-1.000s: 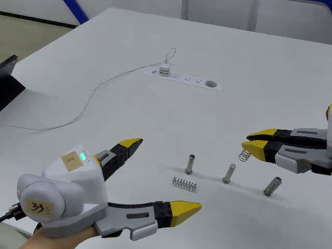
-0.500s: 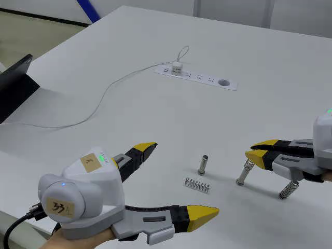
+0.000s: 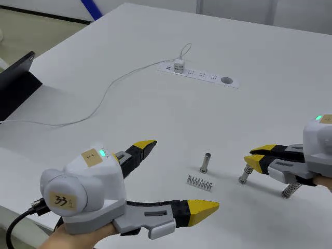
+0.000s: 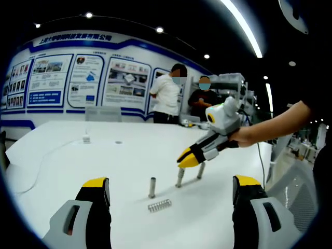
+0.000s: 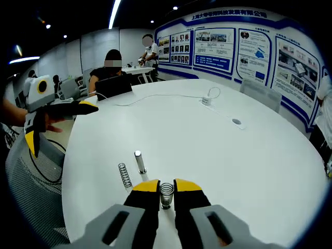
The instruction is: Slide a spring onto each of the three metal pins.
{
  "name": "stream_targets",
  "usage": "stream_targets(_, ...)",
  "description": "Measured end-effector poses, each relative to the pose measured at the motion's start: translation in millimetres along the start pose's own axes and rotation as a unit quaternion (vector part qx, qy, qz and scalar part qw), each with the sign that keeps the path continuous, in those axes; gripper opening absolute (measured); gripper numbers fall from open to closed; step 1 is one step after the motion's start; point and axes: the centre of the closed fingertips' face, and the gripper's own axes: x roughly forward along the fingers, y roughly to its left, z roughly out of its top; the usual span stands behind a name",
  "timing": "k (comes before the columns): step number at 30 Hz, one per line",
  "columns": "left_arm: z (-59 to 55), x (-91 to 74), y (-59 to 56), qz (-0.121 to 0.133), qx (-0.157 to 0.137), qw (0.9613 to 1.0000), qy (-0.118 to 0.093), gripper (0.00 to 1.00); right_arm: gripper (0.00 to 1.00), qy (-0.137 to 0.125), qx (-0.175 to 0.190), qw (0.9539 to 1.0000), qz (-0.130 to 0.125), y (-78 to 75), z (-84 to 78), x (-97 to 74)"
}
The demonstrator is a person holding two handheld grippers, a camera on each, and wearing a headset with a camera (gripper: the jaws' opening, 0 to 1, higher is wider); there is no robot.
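**Left claw** [image 3: 178, 176]: yellow-tipped, grey-bodied. The jaws are spread wide and hold nothing. It hangs low over the white tabletop [image 3: 155, 62], at 7 o'clock in the head view.

**Right claw** [image 3: 252, 160]: same make, at 4 o'clock in the head view. The jaws are drawn in close on either side of a small steel coil spring [image 5: 166, 194], which stands upright around the middle metal pin [image 3: 242, 180].

**Far metal pin** [image 3: 289, 190]: carries a coil and is partly hidden behind the right claw.

**Bare metal pin** [image 3: 205, 162]: short, upright, with no spring on it.

**Loose steel coil spring** [image 3: 199, 182]: lies flat on the tabletop, just beside the bare metal pin at its 6 o'clock.
- Its long axis runs from 9 to 3 o'clock in the head view.
- It sits at 3 o'clock from the left claw's gap.
- In the left gripper view it lies almost dead ahead at 12 o'clock, between the two jaws and crosswise to their reach.

**Assessment:** two pins appear served and one remains. The left claw is nearer to the loose spring, and the right claw is occupied. The spring has to be turned from lying flat to upright before it can drop over the bare pin.
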Motion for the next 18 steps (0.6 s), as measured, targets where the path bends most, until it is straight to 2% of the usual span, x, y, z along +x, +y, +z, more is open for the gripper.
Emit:
stream_targets(12, -1.8, 0.3, 0.4, 0.000, -0.004, 1.0000, 0.004, 1.00, 0.11, 0.014, -0.016, 0.9998, -0.004, -0.6, -21.0, 14.3)
stream_targets(18, -3.2, 0.6, 0.1, -0.001, -0.005, 1.0000, 0.007, 1.00, 0.11, 0.011, -0.014, 0.9998, -0.007, -2.5, -23.8, 17.7)
